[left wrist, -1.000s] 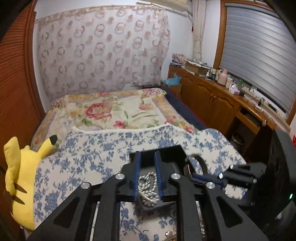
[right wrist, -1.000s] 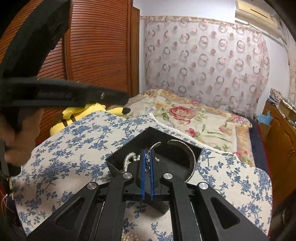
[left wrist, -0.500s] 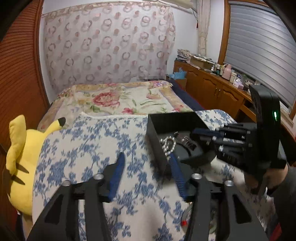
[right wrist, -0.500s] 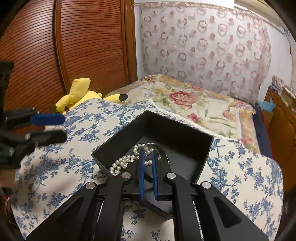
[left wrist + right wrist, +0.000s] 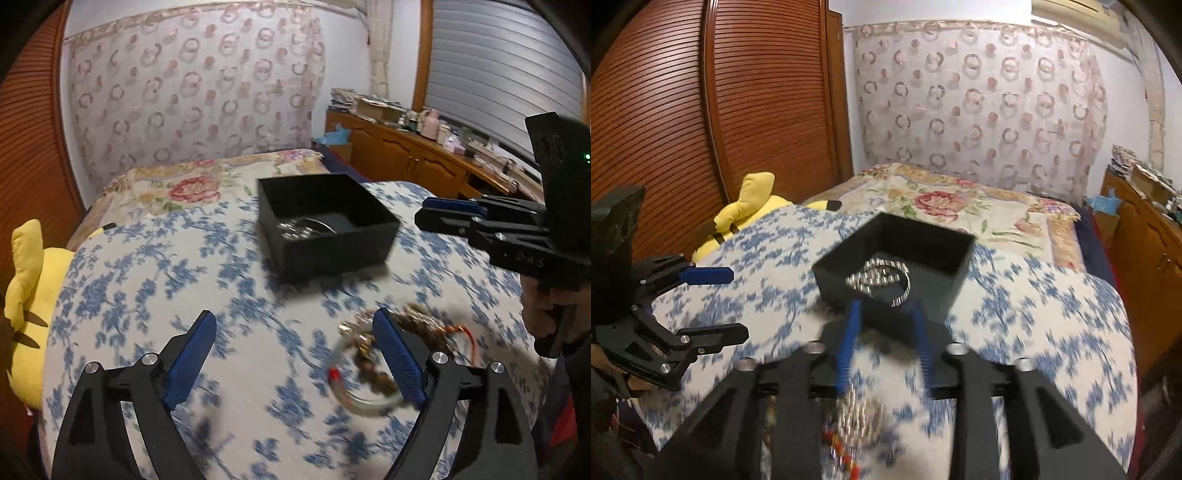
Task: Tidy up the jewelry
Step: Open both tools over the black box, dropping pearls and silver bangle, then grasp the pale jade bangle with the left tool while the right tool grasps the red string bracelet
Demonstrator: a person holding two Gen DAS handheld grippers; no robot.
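Surface: blue floral bedspread (image 5: 147,280)
Box: black box (image 5: 325,225), pearls inside
Loose: bangle (image 5: 360,395), beads; rigid, slippery, grip rim
Left gripper (image 5: 295,354): wide apart, empty
Right gripper (image 5: 886,343): parted, empty

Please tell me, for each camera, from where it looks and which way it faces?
Left wrist: on the left gripper, facing the black box and loose jewelry; the right gripper and hand show.
Right wrist: on the right gripper, facing the black box; the left gripper shows.
Shared: box, blue floral cloth, yellow plush.
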